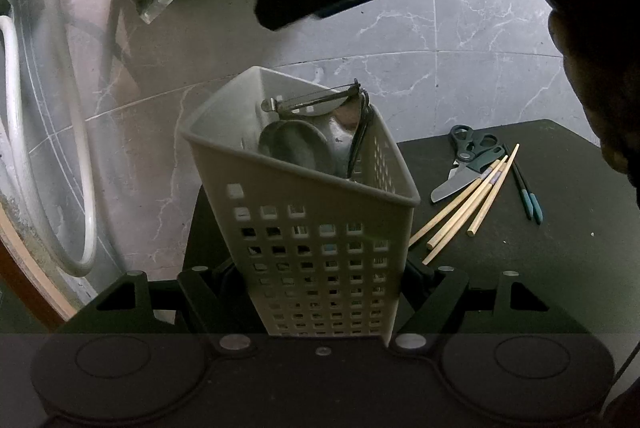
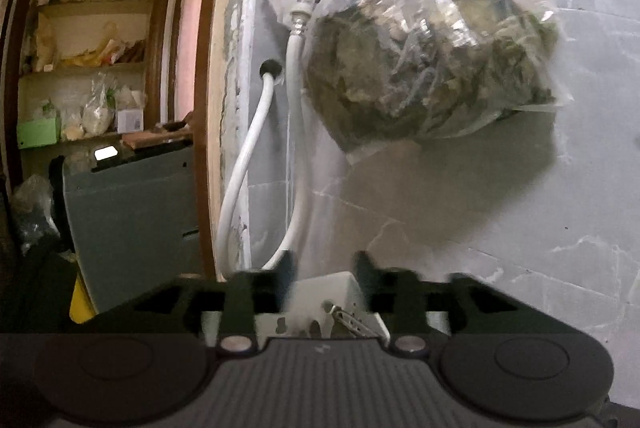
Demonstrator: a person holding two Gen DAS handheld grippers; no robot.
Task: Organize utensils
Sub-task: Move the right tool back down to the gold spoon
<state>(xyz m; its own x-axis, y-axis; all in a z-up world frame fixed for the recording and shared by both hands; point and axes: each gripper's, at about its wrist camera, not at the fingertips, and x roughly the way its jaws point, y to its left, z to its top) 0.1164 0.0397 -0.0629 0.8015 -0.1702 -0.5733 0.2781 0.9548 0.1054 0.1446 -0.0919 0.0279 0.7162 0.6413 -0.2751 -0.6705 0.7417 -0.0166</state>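
Left tongs [image 1: 324, 280] clamp perforated caddy [image 1: 320, 228]; right tongs [image 2: 324, 268] blurred, grip unclear.

Matt perforated plastic basket [image 1: 316, 240], wooden chopsticks [image 1: 464, 207], glossy marble-look tiles [image 1: 460, 47]

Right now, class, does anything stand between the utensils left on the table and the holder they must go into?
Nothing visible does. The scissors, wooden chopsticks and teal-tipped chopsticks lie on the black table right of the white holder. Its open top already holds a few utensils but shows room.
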